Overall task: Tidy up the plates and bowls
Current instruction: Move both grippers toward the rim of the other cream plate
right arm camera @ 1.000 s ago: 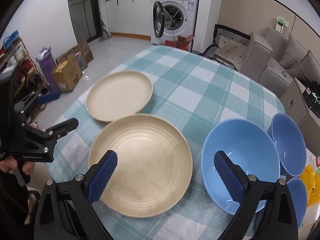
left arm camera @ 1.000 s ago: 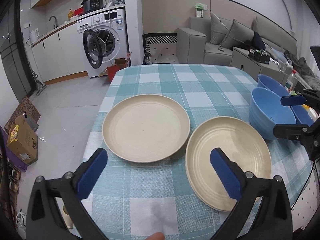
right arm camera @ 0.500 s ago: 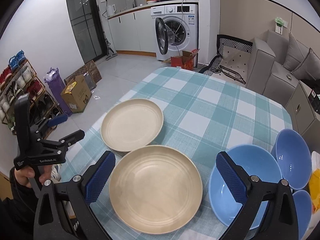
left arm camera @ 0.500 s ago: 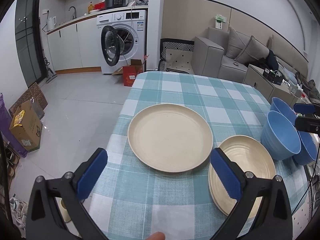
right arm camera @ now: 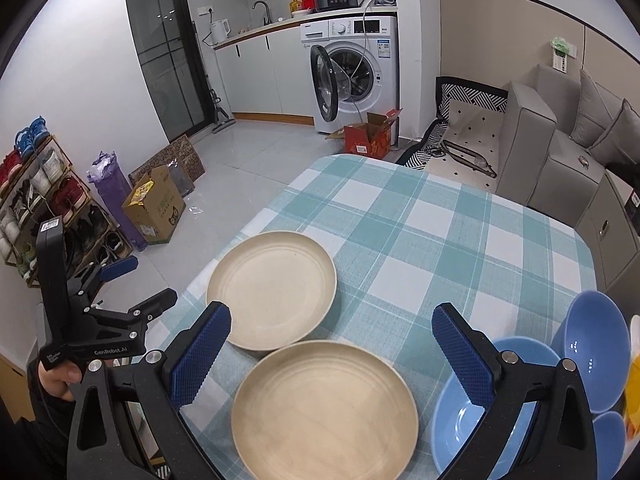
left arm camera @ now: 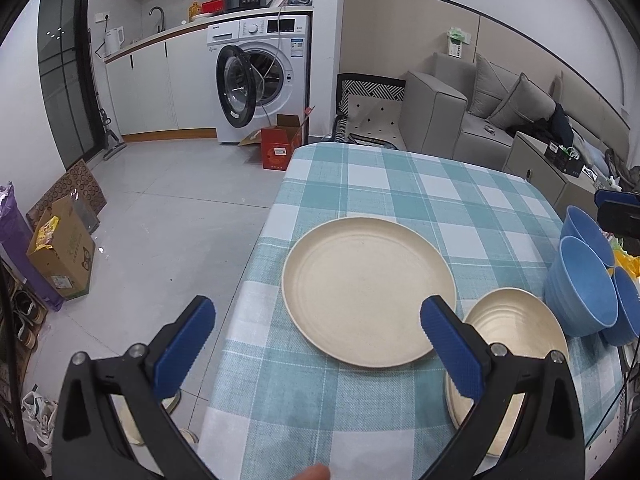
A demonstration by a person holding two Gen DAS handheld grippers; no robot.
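Plates (right arm camera: pixel 272 290) & bowls (right arm camera: pixel 588 350) sit face-up on table; both grippers' fingers wide apart, empty.

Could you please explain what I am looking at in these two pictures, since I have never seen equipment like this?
There is no robot here: a person holds a two-finger tool in each hand, and a fisheye camera on each tool looks forward along its fingers. One picture comes from the left gripper, the other from the right gripper; both are open and hold nothing. The right view also shows the left tool from outside, in the person's hand. On the checked tablecloth lie two beige plates, the far plate and the near plate, with three blue bowls beside them.
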